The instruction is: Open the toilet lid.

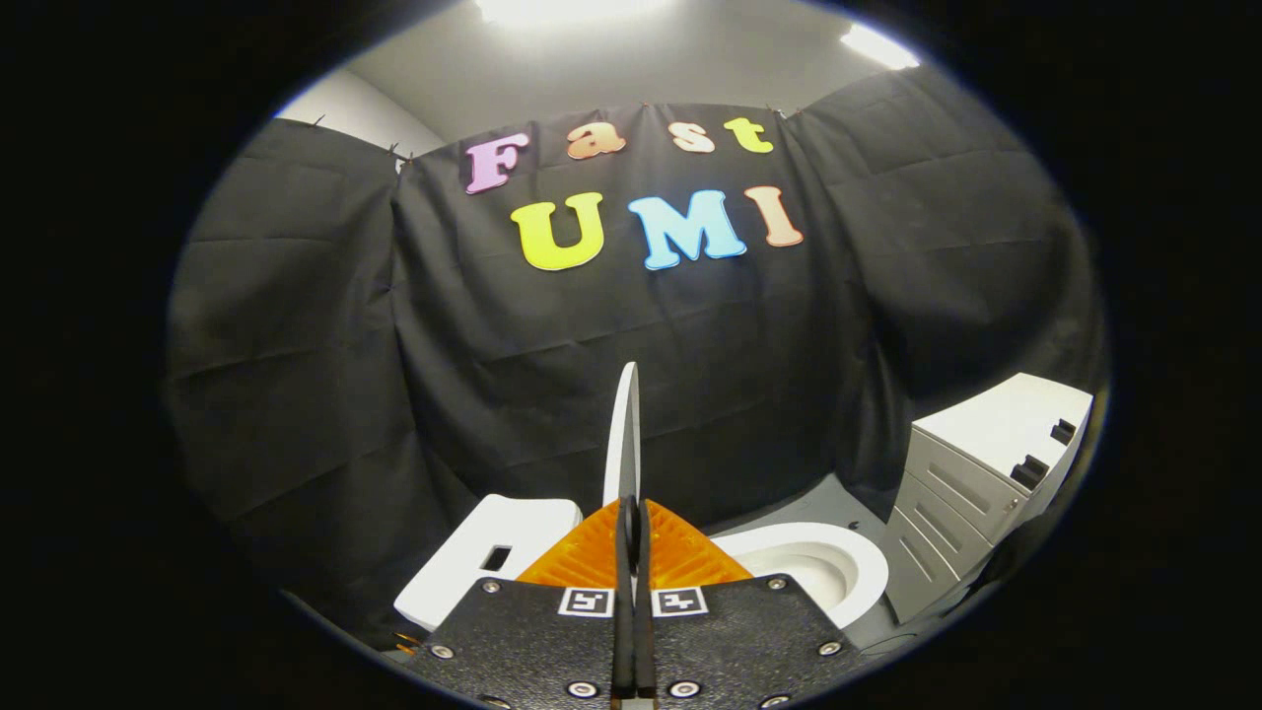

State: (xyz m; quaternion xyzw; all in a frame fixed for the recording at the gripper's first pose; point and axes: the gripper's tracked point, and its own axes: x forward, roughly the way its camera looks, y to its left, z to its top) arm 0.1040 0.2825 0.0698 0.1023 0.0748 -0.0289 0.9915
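A black cloth wall fills the space beyond everything, hung in folds, with a pale ceiling and two bright lights above it.

To the right of the fingers, well apart from them, stands a white cabinet with drawers down its front and two dark handles on its top edge. It sits against the cloth on a grey floor.

The toilet is low and close, just ahead of the gripper. Its white tank lies to the left of the fingers, with a small dark slot in its top. Its bowl lies to the right, the seat uncovered and the rim showing as a white ring around a shaded hollow.

The lid is raised and seen edge-on, a thin white blade rising almost upright from between the fingers, between tank and bowl.

The gripper sits at the base of that blade. Its jaws are drawn nearly together, with just a narrow slit left between them, and the lid's lower edge runs down into that slit; both fingers appear to press on it, one from each side. Two small square markers sit on the gripper body behind the fingers.
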